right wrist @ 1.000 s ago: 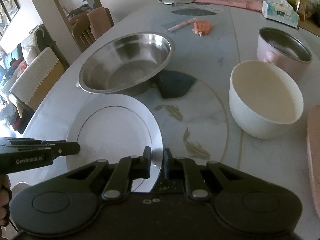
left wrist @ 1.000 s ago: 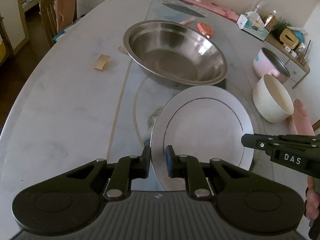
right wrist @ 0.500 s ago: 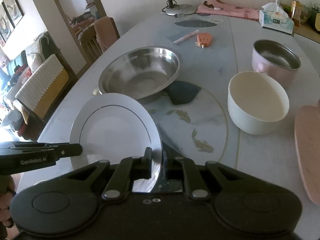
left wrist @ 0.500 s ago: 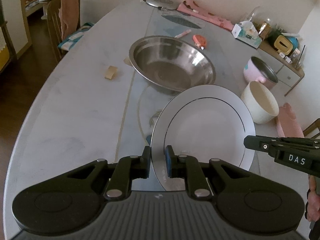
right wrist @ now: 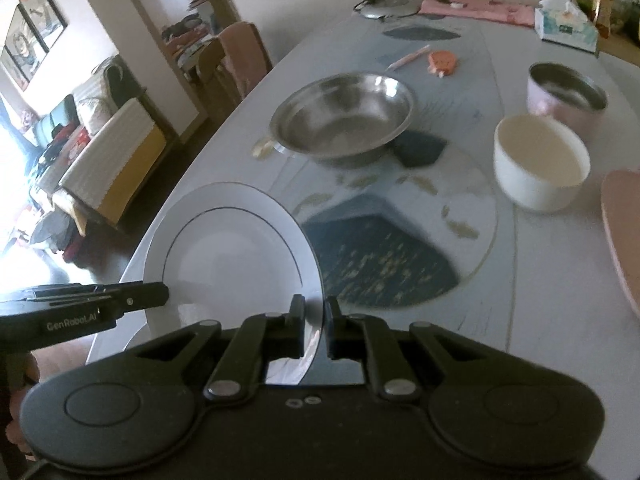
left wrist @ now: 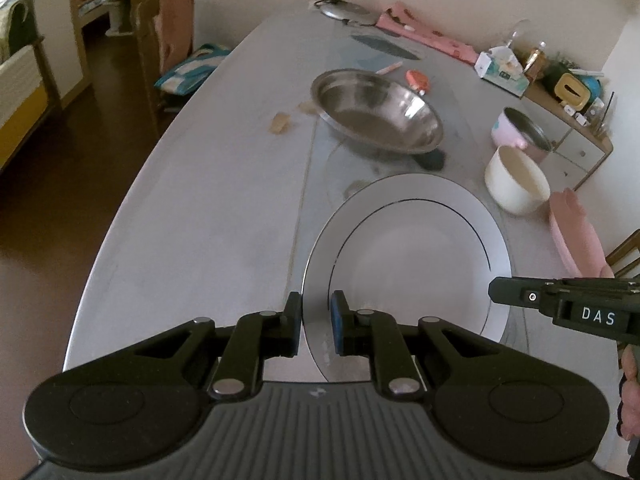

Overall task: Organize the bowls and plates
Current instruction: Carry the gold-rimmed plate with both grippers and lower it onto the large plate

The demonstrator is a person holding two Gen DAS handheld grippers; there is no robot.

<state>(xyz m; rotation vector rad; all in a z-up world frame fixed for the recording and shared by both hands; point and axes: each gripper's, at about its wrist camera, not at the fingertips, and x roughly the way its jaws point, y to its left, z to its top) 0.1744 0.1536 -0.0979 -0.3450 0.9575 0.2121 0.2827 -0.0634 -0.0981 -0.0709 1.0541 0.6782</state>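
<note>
Between the two tools, a round white plate with a thin dark ring inside its rim is held above the pale marble desk. The left tool is clamped on the plate's near left rim, its black fingers with blue pads pressing on either side of the edge. The right tool is pinched nearly closed on the plate's opposite rim, the edge passing between its fingers. In the left wrist view the right tool's black body reaches in from the right edge, with part of a hand below it; in the right wrist view the left tool's body comes in from the left edge.

Beyond the plate, a wide stainless steel bowl rests on the desk beside a dark patch of the inlaid pattern. To the right of it stands a cream round bowl, and just behind that a pink pot with a metal lining. A pink flat board lies at the desk's right edge. Farther back lie an orange small object, a pink pen, a tissue box and the round base of a lamp. A small tan piece lies left of the steel bowl. Wooden chairs stand along the desk's left side.
</note>
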